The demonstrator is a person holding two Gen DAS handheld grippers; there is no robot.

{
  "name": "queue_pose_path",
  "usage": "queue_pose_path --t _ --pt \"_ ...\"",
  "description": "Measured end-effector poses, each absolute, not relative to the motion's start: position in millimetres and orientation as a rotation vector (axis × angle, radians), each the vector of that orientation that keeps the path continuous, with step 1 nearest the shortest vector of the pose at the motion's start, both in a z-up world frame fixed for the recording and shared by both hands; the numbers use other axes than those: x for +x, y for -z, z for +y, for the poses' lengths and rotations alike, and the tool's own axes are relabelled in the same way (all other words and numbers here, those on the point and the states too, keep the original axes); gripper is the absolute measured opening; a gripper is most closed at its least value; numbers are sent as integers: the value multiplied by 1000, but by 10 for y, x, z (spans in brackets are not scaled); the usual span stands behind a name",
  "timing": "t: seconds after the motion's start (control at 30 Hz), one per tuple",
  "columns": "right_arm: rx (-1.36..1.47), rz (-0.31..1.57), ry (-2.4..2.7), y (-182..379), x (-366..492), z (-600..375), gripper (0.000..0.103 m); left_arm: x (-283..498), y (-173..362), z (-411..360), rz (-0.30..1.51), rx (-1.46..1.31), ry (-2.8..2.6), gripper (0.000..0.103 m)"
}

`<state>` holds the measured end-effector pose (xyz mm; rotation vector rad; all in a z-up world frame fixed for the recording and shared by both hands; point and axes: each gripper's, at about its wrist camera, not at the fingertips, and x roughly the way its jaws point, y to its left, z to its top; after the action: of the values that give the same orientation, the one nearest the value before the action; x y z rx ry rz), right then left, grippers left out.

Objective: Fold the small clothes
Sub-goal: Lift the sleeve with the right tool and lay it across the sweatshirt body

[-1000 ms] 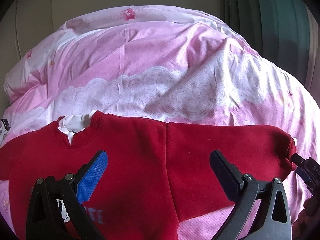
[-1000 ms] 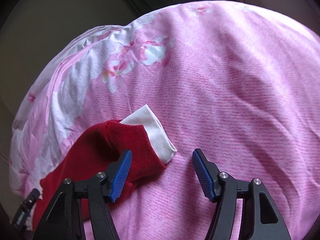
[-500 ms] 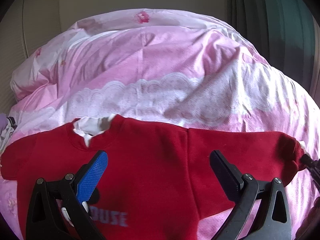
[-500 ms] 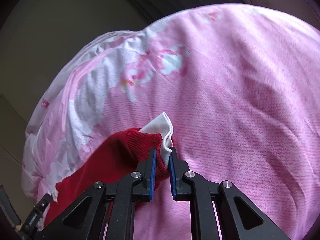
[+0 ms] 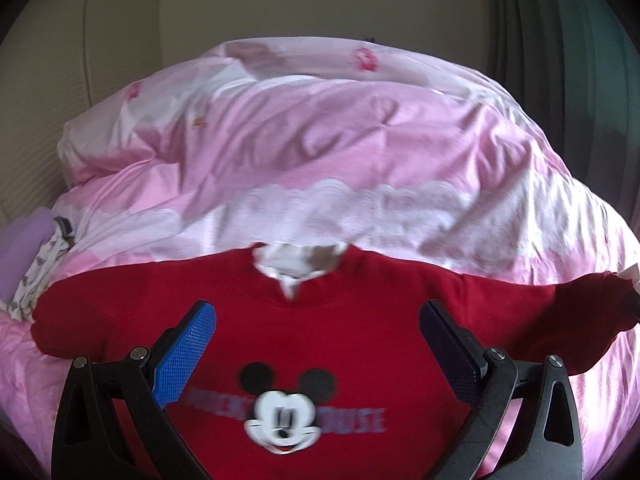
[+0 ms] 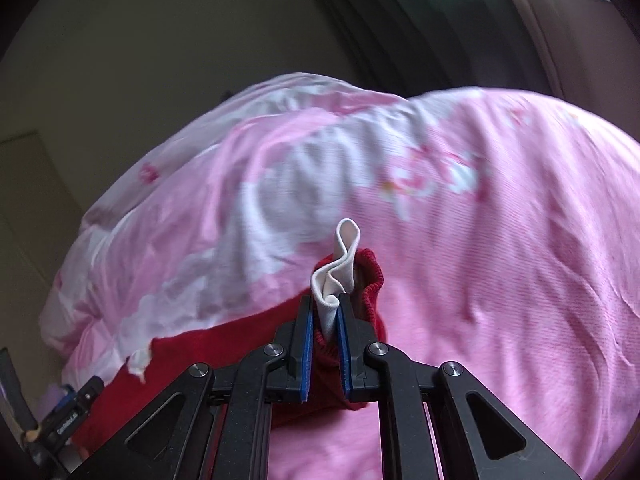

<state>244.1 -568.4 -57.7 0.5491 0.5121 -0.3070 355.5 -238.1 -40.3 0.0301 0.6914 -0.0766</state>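
Note:
A red sweatshirt (image 5: 320, 344) with a mouse-face print (image 5: 282, 420) and a white collar (image 5: 298, 264) lies spread on the pink quilt (image 5: 320, 160). My left gripper (image 5: 316, 312) hovers open over its chest, one finger on each side of the neckline, holding nothing. In the right wrist view my right gripper (image 6: 325, 304) is shut on the sleeve end. Its blue pads (image 6: 307, 332) pinch the red ribbed cuff (image 6: 370, 276) and the white inner cuff (image 6: 344, 256), which sticks up past the tips. The sleeve (image 6: 224, 340) trails off to the left.
The rumpled quilt (image 6: 500, 260) covers the whole bed. A small patterned garment (image 5: 36, 276) and a lilac item (image 5: 20, 248) lie at the bed's left edge. A beige wall stands behind and dark curtains (image 5: 580, 80) hang at the right.
My right gripper closed on the sleeve cuff and lifted it off the quilt. The left wrist view shifted so the collar sits centred and the face print shows.

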Motion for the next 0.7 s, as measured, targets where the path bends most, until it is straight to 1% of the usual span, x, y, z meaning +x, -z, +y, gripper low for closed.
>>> queue_pose_path --t 0.3,0.5,0.7 --pt "393 505 185 138 2750 -4614 12 3456 289 -1402 684 -13 5 103" --pt "304 505 102 39 3007 -3818 12 3409 296 -669 694 -35 -58 103" --pt "218 530 17 142 3303 -2970 12 3323 343 -14 689 -26 -127 103"
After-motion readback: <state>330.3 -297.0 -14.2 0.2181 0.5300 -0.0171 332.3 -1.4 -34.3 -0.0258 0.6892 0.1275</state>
